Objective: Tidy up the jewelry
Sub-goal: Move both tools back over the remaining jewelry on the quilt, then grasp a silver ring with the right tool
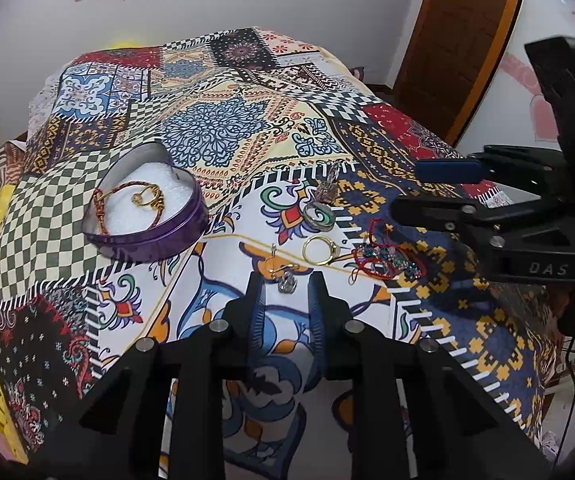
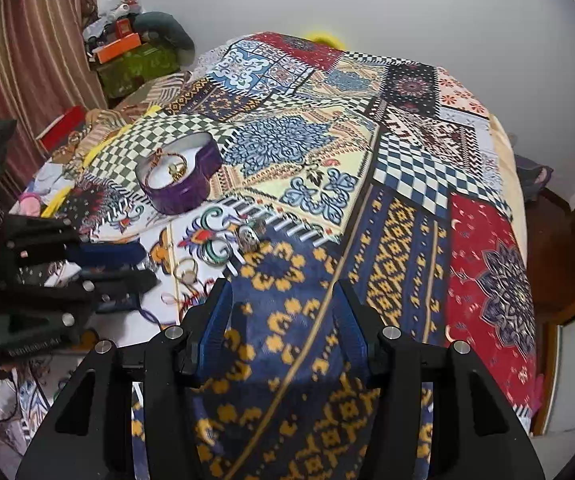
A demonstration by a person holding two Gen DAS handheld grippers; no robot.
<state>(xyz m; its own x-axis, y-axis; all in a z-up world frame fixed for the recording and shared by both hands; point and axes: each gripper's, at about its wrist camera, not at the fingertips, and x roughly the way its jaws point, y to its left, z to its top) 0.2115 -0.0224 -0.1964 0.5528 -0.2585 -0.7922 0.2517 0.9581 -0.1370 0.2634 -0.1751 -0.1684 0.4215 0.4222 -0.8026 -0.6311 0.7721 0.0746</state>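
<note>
A purple heart-shaped tin (image 1: 147,236) with white padding holds a gold ring and a red-gold cord bracelet (image 1: 143,200); it also shows in the right wrist view (image 2: 179,192). Loose jewelry lies on the patterned bedspread: a small silver piece (image 1: 287,282), a gold hook piece (image 1: 277,266), a gold ring (image 1: 319,249), a green-white bangle (image 1: 318,216), a silver ornament (image 1: 327,186) and a red-thread jeweled bracelet (image 1: 387,262). My left gripper (image 1: 286,280) is open, its fingers either side of the silver piece. My right gripper (image 2: 283,292) is open and empty over the blue-yellow patch, and shows in the left wrist view (image 1: 419,188).
The patchwork bedspread (image 1: 223,132) covers the whole bed. A wooden door (image 1: 455,40) stands at the right. A striped curtain (image 2: 27,52) and a pile of boxes and clothes (image 2: 135,48) are at the left of the bed.
</note>
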